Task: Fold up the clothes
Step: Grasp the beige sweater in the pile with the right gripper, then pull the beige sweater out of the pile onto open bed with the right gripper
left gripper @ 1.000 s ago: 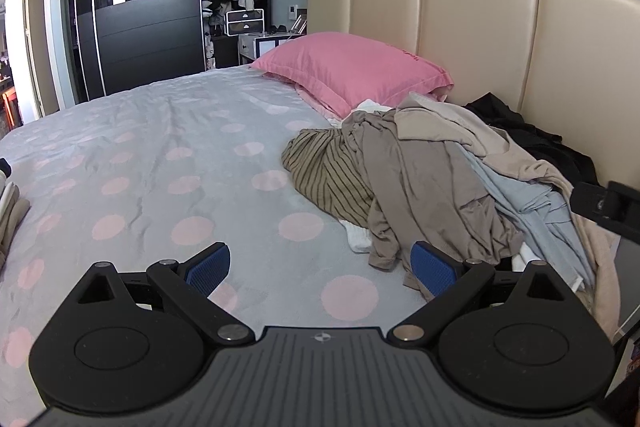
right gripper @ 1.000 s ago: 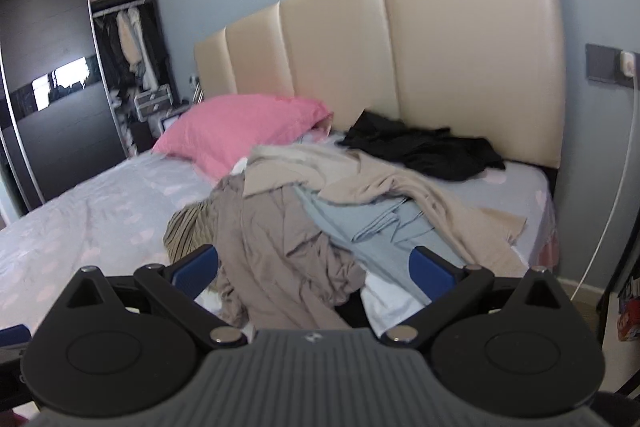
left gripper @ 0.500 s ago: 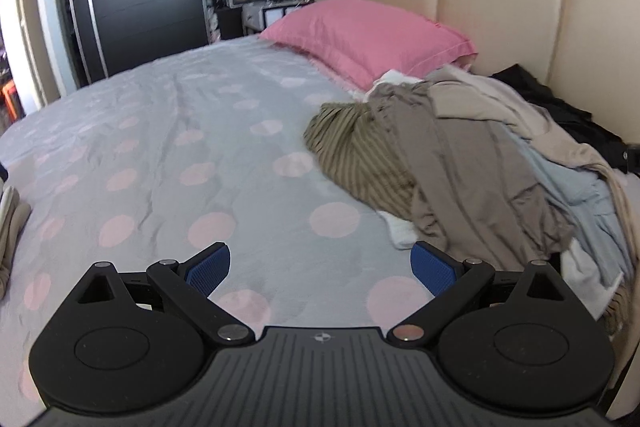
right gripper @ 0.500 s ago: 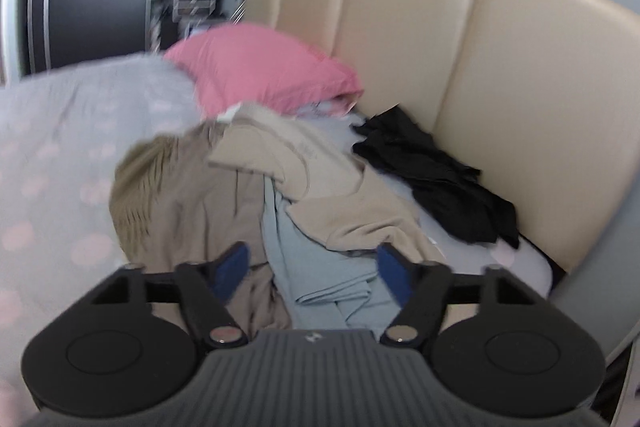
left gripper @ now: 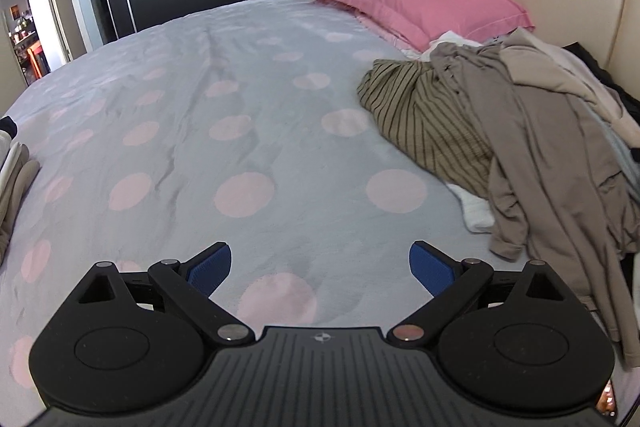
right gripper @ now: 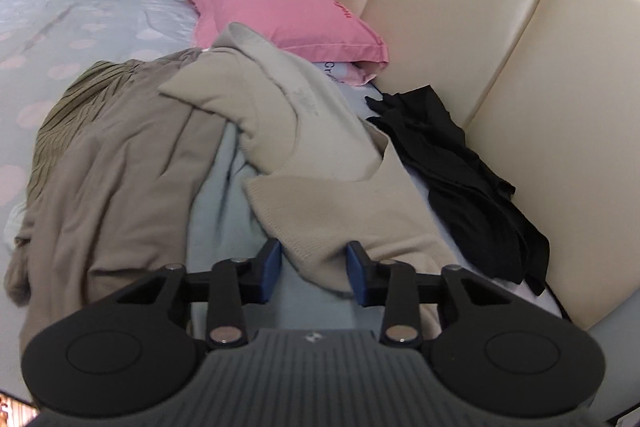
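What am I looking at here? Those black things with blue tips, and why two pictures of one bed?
Each picture comes from a camera on a hand-held claw that a person carries, one per hand. The left claw is open above the dotted bedspread, holding nothing. The right claw has its blue tips either side of a fold of the beige top, narrowed but not clearly pinching. That top lies on a clothes pile beside a pink pillow and a black garment.

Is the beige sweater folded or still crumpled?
Crumpled. The beige sweater lies bunched on top of the clothes pile, its hem between the partly closed right gripper fingers.
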Demonstrator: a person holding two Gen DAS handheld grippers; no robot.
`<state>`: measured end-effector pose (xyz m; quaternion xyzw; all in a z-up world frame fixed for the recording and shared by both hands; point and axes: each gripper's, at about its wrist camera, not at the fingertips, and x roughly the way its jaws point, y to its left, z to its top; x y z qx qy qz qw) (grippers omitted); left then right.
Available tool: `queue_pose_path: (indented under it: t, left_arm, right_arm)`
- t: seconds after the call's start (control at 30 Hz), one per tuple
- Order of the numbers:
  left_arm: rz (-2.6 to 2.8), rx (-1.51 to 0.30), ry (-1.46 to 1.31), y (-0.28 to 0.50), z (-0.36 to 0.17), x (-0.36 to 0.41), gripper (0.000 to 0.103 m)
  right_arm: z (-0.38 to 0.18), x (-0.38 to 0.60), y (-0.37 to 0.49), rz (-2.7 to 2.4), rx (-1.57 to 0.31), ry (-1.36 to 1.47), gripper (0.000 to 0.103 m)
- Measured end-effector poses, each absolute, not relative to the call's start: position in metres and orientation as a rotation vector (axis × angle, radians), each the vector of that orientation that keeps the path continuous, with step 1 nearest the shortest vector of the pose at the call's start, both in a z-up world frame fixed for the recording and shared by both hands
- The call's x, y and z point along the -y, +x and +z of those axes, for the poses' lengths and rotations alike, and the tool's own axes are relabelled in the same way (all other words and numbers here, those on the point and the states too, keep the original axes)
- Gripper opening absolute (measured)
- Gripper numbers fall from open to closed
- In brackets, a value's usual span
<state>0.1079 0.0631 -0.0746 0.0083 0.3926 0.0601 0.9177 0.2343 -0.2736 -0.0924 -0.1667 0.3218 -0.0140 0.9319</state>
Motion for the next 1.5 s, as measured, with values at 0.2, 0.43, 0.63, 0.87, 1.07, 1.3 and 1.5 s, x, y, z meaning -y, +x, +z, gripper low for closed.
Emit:
queue_pose_path:
  t: [0.2, 0.43, 0.63, 0.87, 1.07, 1.3, 1.5]
  left_arm:
    - [0.111, -0.806, 0.035, 0.107, -0.075, -0.064, 0.098]
    - [0.129, -0.773, 0.049, 0.085, -0.057, -0.077, 0.097]
    - [0.177, -0.708, 0.04, 0.047, -0.022, -0.102, 0.097]
    - [0.252, -0.626, -0.004, -0.018, 0.024, -0.146, 0.097]
    - [0.397, -0.615, -0.008, -0.08, 0.044, -0.197, 0.097]
    - [0.476, -0.674, -0.027, -0.113, 0.035, -0.233, 0.097]
    - [0.44, -0.718, -0.039, -0.115, 0.019, -0.236, 0.097]
  right_arm:
    - [-0.073, 0.278, 0.23, -0.051, -0.623, -0.266, 0.014]
    - [-0.026, 0.242, 0.179, 0.073, -0.578, -0.259, 0.01]
    - [0.029, 0.166, 0.107, 0.35, -0.498, -0.268, 0.01]
    - [0.082, 0.053, 0.015, 0.72, -0.447, -0.237, 0.01]
    - [0.083, -0.037, -0.017, 0.941, -0.522, -0.158, 0.01]
    - [0.028, -0.114, -0.022, 0.971, -0.703, -0.217, 0.018]
    - [0.01, -0.1, -0.016, 0.972, -0.759, -0.249, 0.04]
